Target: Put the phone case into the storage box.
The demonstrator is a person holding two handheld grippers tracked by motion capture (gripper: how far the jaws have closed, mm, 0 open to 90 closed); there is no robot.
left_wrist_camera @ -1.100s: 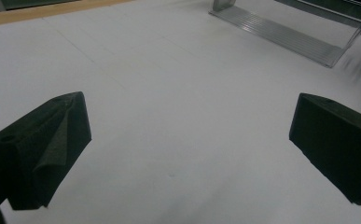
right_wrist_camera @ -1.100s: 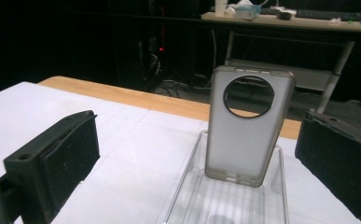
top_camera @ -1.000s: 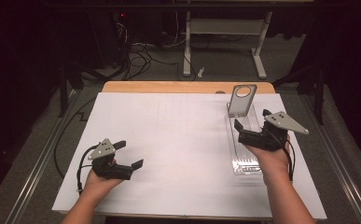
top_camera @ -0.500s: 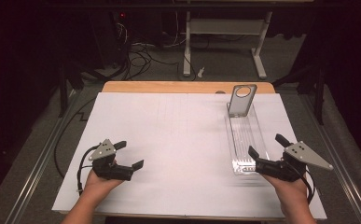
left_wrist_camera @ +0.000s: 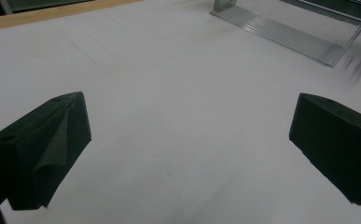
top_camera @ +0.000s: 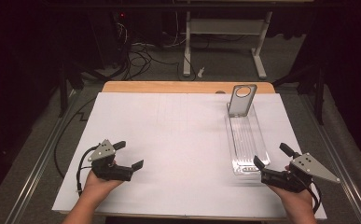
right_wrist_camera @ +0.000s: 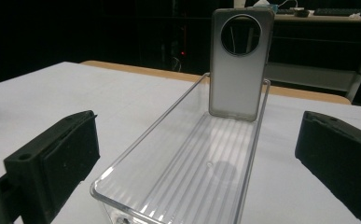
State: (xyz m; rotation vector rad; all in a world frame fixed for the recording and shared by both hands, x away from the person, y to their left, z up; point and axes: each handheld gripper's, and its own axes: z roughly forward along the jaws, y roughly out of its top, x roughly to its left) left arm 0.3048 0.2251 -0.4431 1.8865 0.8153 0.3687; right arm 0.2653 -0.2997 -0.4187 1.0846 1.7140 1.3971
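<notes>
We see a counter (top_camera: 187, 87) with a light wooden top, covered almost edge to edge by a white sheet (top_camera: 178, 154) marked with faint pencil lines. The room around it is dark; a white metal frame (top_camera: 225, 28) stands on the floor behind the counter, with loose cables (top_camera: 141, 51) beside it.

On the right half of the sheet lies a long clear plastic tray (top_camera: 244, 142) with a ribbed floor. A grey phone case (top_camera: 241, 100) with a round camera cutout stands upright at the tray's far end, leaning against the end wall; the right gripper view shows it inside the tray (right_wrist_camera: 192, 158).

The left hand-held gripper (top_camera: 129, 156) rests low on the sheet near the front left, jaws spread wide with nothing between them. The right hand-held gripper (top_camera: 274, 156) sits just beside the near end of the tray, jaws likewise wide apart and empty, pointed along the tray toward the phone case (right_wrist_camera: 241, 63).

Compared with one second ago, we note the right hand-held gripper has drawn back from the middle of the tray to its near end and sunk lower. The left hand-held gripper holds its position, and the tray and phone case are unmoved
</notes>
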